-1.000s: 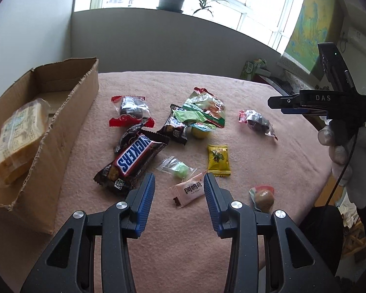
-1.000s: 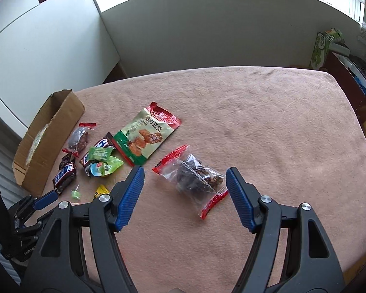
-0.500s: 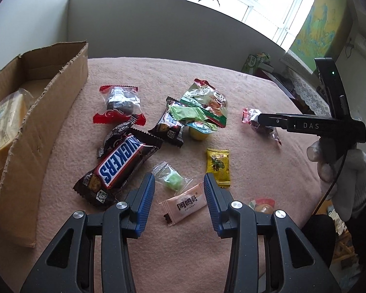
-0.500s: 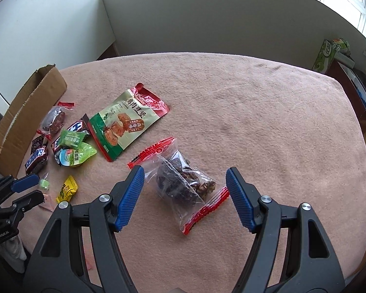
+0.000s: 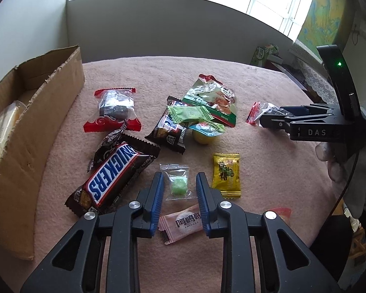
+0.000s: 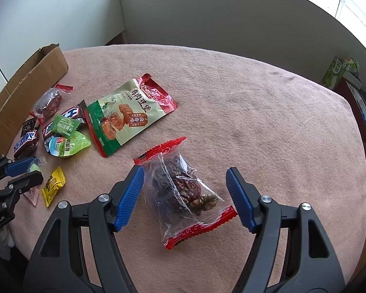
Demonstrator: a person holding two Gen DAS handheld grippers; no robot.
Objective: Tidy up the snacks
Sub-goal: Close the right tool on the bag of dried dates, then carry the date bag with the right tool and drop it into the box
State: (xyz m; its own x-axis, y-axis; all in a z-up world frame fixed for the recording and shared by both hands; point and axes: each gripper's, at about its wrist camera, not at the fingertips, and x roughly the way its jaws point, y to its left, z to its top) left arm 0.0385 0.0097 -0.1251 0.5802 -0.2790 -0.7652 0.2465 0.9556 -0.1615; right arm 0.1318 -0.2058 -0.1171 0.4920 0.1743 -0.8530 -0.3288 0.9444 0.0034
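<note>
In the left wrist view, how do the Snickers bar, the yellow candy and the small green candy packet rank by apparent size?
Largest to smallest:
1. Snickers bar
2. yellow candy
3. green candy packet, only slightly smaller than the yellow one, so that order is unsure.

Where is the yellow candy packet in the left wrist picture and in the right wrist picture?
Left wrist view: the yellow candy packet lies just right of centre, beside the left gripper.
Right wrist view: it lies at lower left.
Shared landmark: the cardboard box, at the left edge in both.
</note>
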